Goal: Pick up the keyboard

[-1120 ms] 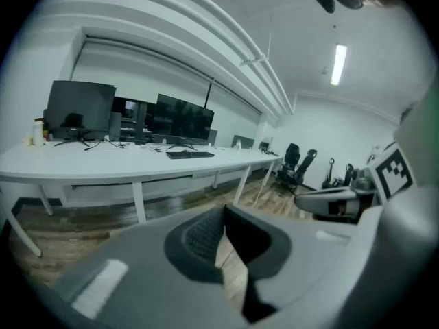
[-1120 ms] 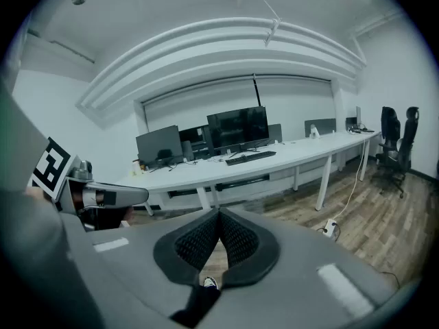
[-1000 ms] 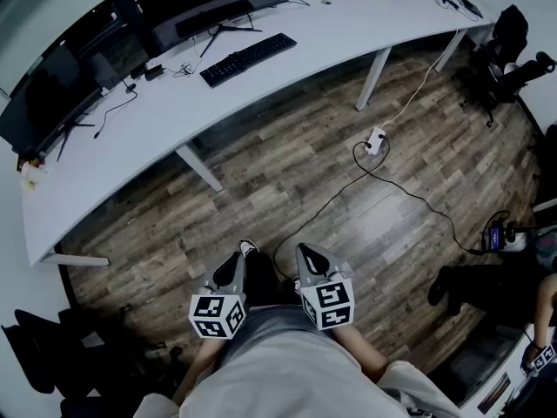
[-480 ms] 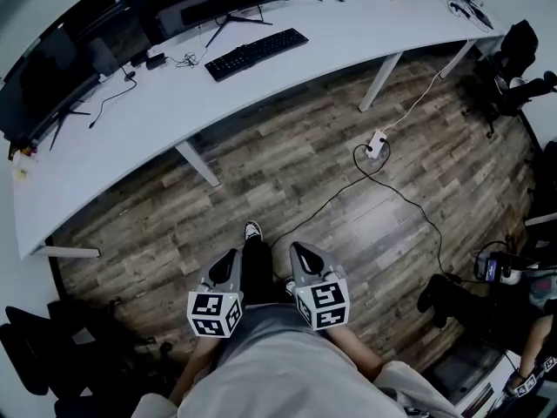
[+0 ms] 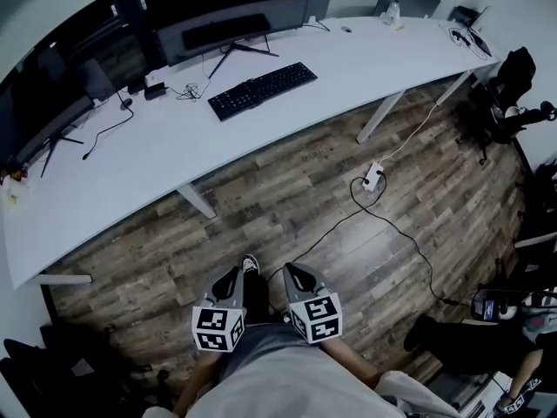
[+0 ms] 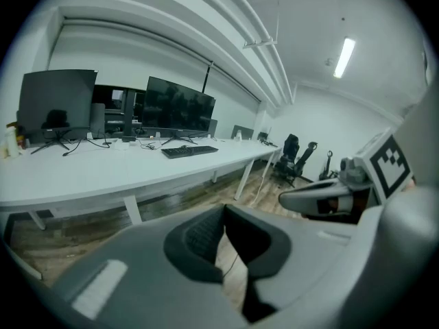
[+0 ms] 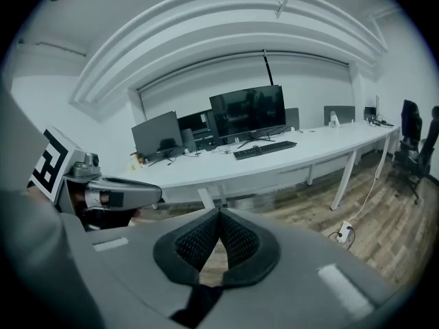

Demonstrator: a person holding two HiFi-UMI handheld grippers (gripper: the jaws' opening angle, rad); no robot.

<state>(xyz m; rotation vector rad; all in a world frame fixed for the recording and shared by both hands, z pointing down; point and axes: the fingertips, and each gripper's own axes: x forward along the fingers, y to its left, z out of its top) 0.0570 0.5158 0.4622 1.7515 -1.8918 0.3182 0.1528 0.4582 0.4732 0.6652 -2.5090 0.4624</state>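
Close by the person's waist, the left gripper [image 5: 235, 273] and right gripper [image 5: 292, 271] hang over wood floor [image 5: 287, 198], both with jaws together and empty. Farther off, the black keyboard [image 5: 262, 91] lies on a white desk [image 5: 130, 164], in front of 1 monitor [image 5: 226, 3]. Only the left gripper view shows a lit ceiling lamp [image 6: 344, 55].

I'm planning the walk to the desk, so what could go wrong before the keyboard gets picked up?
1. The black cable and power strip lie on the floor just right of the path; a foot might catch them.
2. The left claw and right claw are both shut and far from the keyboard; they need opening first.
3. The monitor stand sits just behind the keyboard, so overreaching might knock it.
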